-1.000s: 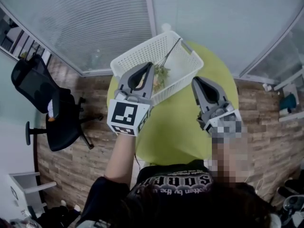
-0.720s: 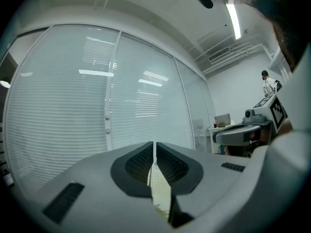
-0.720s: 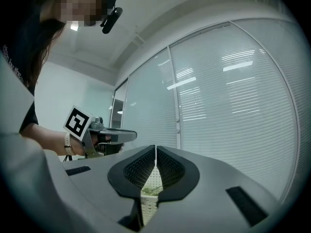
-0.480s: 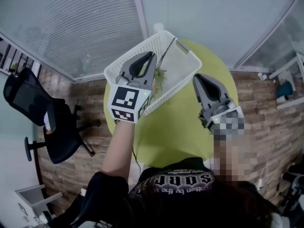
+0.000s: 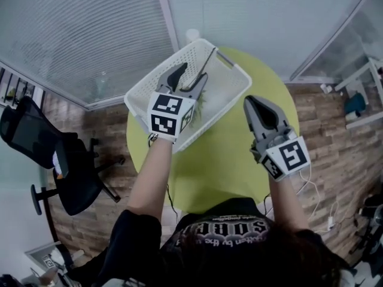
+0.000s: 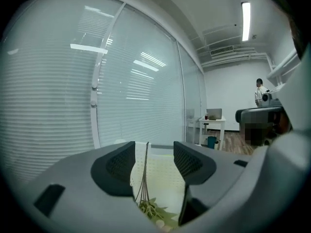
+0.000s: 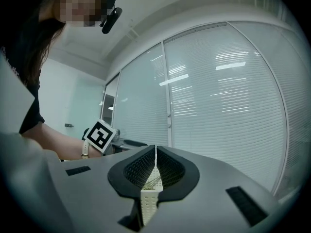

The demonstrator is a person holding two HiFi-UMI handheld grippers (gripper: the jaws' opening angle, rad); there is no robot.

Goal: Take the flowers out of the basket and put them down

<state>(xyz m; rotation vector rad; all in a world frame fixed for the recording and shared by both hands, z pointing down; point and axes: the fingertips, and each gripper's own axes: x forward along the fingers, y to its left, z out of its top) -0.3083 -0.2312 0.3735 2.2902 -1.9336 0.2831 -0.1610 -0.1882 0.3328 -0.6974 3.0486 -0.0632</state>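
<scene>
The left hand-held gripper (image 5: pixel 195 72) covered most of the flowers (image 5: pixel 201 99) in the head view. Only a bit of green and the thin stems showed there. In the left gripper view, the grey body cut off the green bunch at the bottom. Its jaws were opening and stood wide apart. The stems were between them and were not squeezed.

The right hand-held gripper (image 7: pixel 155 150) had its jaws pressed almost together. Only a thin strip of the white basket (image 5: pixel 142 91), full of little holes, showed in the slit. I could not tell if the pads touched it.

A black chair (image 5: pixel 36 142) stood at the left on a brown wooden floor (image 5: pixel 335 124). The basket sat on a round green table (image 5: pixel 227 154), near its left edge. Glass walls with white blinds (image 5: pixel 78 34) ran behind it. Far off at the right of the left gripper view stood a person (image 6: pixel 261 90), too small to make out.

The flowers lay inside the basket. Their long way ran from the person's side to the far side. The green ends were near. The stems pointed away and a little to the right, up to the far rim.
</scene>
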